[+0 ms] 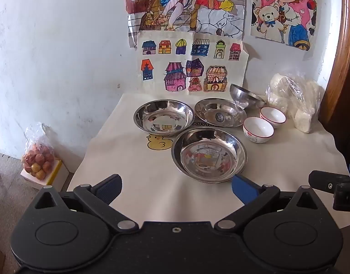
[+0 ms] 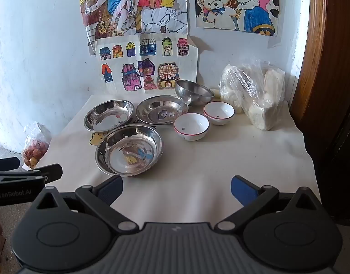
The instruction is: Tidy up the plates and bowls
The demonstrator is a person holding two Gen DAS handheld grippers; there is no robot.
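Tongs of both hands, left tongs [image 1: 176, 188] and right tongs [image 2: 176, 189], gape empty; nearest steel plate [image 1: 209, 155] lies just ahead of the left.

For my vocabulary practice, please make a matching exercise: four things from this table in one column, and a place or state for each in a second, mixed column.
Things:
1. nearest steel plate
2. steel bowl
3. two white bowls
4. plastic bag

Places or states:
a. tilted, resting on a plate's rim
b. at the table's right rear, holding white lumps
c. red-rimmed, side by side
d. closest to the open grippers

Pairs: 1-d, 2-a, 3-c, 4-b
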